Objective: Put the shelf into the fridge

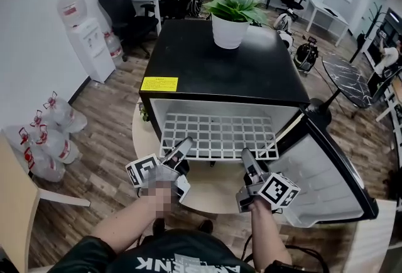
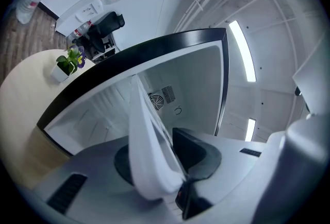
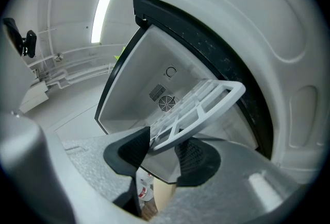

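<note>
Clamping the front edge of the white shelf point(image 1: 218, 135), the left hand-held gripper point(image 1: 184, 145) and right hand-held gripper point(image 1: 246, 157) hold it mostly inside the open fridge point(image 1: 220, 64), so seemingly only the final push and release remain.

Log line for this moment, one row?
left gripper: gripping shelf | right gripper: gripping shelf | shelf: partway into fridge | door: open

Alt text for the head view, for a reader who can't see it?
The left tool and right tool grip the front edge of a white grid shelf partly inside an open black fridge. A potted plant stands on top; the door stands open at right.
</note>
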The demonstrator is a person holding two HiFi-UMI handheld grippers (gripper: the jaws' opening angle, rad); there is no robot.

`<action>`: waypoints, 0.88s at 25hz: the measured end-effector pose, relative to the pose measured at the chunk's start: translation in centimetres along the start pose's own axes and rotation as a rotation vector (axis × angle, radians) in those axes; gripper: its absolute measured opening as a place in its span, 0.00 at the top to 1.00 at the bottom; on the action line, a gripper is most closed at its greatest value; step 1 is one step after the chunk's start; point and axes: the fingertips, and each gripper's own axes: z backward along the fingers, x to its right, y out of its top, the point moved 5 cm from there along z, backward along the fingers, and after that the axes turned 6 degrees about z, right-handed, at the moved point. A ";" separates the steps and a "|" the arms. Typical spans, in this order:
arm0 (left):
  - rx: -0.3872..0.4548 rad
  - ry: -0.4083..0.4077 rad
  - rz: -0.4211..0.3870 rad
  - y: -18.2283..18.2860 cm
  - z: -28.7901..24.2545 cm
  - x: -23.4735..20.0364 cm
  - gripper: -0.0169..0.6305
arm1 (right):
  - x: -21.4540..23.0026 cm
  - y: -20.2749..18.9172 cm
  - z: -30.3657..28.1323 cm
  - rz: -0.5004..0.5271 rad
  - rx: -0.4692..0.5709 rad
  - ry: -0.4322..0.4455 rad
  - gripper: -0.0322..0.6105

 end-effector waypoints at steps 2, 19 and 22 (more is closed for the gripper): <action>-0.002 0.001 0.001 0.0 -0.1 -0.1 0.85 | 0.1 -0.1 -0.3 -0.008 0.001 0.018 0.71; -0.008 -0.016 0.015 0.0 -0.2 -0.6 0.86 | -2.6 -3.2 2.6 0.284 0.003 -0.069 0.85; -0.010 -0.017 0.010 0.1 -0.3 -0.4 0.86 | -3.2 -2.0 2.4 0.333 0.023 -0.072 0.92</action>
